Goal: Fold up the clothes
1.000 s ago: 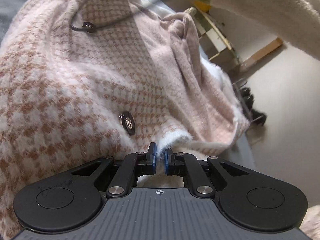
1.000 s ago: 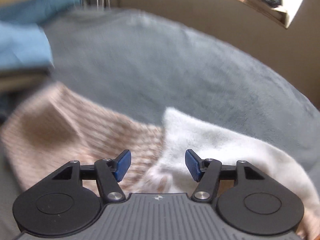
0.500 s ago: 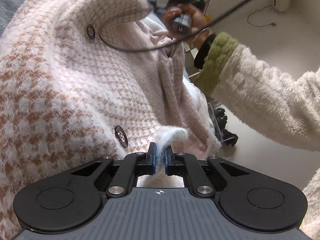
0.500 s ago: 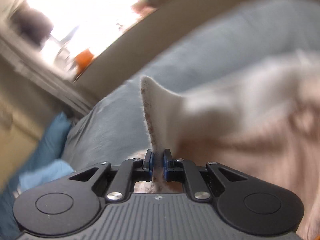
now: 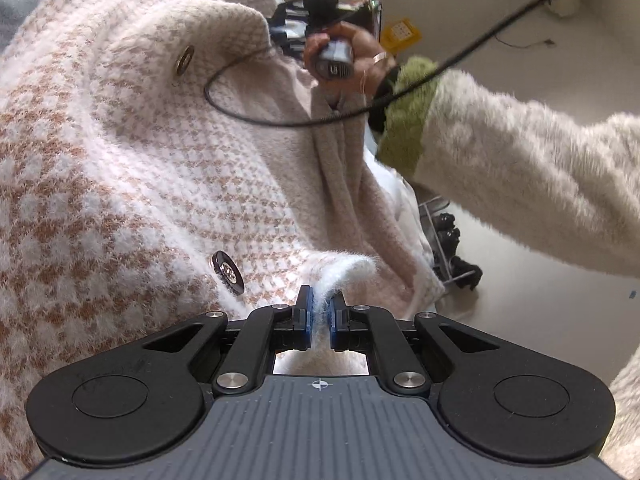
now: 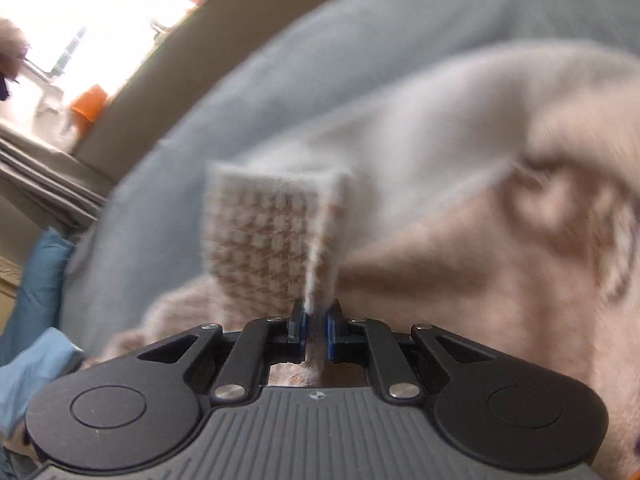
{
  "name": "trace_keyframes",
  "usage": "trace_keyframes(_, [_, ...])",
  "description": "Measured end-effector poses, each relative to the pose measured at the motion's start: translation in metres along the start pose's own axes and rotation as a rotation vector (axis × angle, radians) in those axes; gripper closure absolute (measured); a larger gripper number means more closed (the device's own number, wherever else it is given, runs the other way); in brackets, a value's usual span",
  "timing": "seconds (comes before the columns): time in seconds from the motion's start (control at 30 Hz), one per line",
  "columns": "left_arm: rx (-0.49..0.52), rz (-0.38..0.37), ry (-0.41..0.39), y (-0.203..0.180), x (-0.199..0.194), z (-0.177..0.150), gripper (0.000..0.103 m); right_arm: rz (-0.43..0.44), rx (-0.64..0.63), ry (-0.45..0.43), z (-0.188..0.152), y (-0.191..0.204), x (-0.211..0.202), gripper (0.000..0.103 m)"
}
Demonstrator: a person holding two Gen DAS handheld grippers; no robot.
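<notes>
While the right wrist view is smeared by motion blur, its near field is clear enough: the right gripper [image 6: 316,330] has its blue-padded fingers pressed together on a fold of the fuzzy pink-and-white houndstooth knit cardigan [image 6: 272,236], a flap of which stands up just beyond the pads. Past that flap the knit dissolves into pale, unreadable shapes at the right. Under it lies a grey-blue fleece blanket [image 6: 280,68], with a folded blue cloth [image 6: 36,280] cut off at the left edge; behind them come a tan wall, a bright washed-out window and a small orange object [image 6: 86,106] that cannot be identified.

Only the left wrist view is sharp. Nearest, the left gripper [image 5: 319,314] pinches the cardigan's white furry edge, jaws nearly closed on it. Beside the pads sits a dark round button [image 5: 228,267], and farther up a second, metallic button [image 5: 184,60] near the collar. Beyond, the person's hand [image 5: 352,60] grips the right gripper's handle at the cardigan's upper part; the jaws there are hidden behind the knit. A cream fluffy sleeve with a green cuff [image 5: 520,176] runs off the right edge, and a black cable [image 5: 460,64] loops across. Farthest back are a pale floor, a yellow item [image 5: 402,32] and dark clutter too small to identify.
</notes>
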State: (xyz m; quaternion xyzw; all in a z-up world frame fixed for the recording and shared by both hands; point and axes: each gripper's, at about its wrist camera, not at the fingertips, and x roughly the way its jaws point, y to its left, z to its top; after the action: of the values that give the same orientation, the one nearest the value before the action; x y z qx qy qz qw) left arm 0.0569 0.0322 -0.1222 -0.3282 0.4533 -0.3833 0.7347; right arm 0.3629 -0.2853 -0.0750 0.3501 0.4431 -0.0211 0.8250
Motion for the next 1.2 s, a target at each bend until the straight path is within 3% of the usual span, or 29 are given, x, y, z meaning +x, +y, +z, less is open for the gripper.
trace_keyframes(0.1, [-0.016,-0.002,0.009,0.003,0.000,0.000,0.097,0.179,0.068,-0.011,-0.002,-0.019,-0.004,0.089])
trace_keyframes(0.17, [-0.018,-0.001,0.018,0.004,0.000,-0.001,0.097,0.260,0.084,-0.037,0.001,-0.024,-0.008,0.078])
trace_keyframes(0.23, [-0.021,0.000,0.027,0.005,0.000,-0.001,0.097,0.225,0.078,-0.055,0.006,-0.023,-0.012,0.063])
trace_keyframes(0.3, [-0.024,0.001,0.036,0.006,-0.001,-0.001,0.097,0.120,0.058,-0.108,0.010,-0.018,-0.025,0.063])
trace_keyframes(0.4, [-0.037,-0.001,0.036,0.008,0.001,0.000,0.097,-0.052,0.003,-0.335,0.007,-0.002,-0.066,0.063])
trace_keyframes(0.47, [-0.046,-0.005,0.037,0.010,0.003,0.000,0.097,-0.073,-0.055,-0.438,0.010,0.011,-0.085,0.059])
trace_keyframes(0.5, [-0.049,-0.008,0.039,0.011,0.003,0.000,0.097,-0.065,-0.108,-0.440,0.015,0.020,-0.087,0.056])
trace_keyframes(0.67, [-0.057,-0.014,0.048,0.011,0.004,-0.002,0.097,-0.076,-0.433,-0.212,0.035,0.088,-0.035,0.033])
trace_keyframes(0.73, [-0.057,-0.009,0.046,0.011,0.006,-0.002,0.097,-0.122,-0.526,-0.130,0.036,0.114,-0.013,0.031])
trace_keyframes(0.8, [-0.059,-0.005,0.046,0.010,0.008,-0.001,0.097,-0.184,-0.577,-0.032,0.038,0.133,0.012,0.018])
trace_keyframes(0.93, [-0.058,-0.005,0.044,0.010,0.009,-0.002,0.097,-0.320,-0.676,0.083,0.032,0.144,0.047,0.022])
trace_keyframes(0.97, [-0.057,-0.006,0.044,0.010,0.009,-0.002,0.097,-0.333,-0.693,0.103,0.031,0.143,0.051,0.037])
trace_keyframes(1.0, [-0.056,-0.008,0.044,0.010,0.009,-0.002,0.097,-0.334,-0.704,0.123,0.029,0.140,0.053,0.044])
trace_keyframes(1.07, [-0.051,-0.012,0.050,0.010,0.010,-0.002,0.097,-0.296,-0.693,0.120,0.030,0.134,0.047,0.073])
trace_keyframes(1.2, [-0.043,-0.023,0.064,0.010,0.012,-0.002,0.097,-0.224,-0.645,-0.011,0.040,0.130,0.021,0.087])
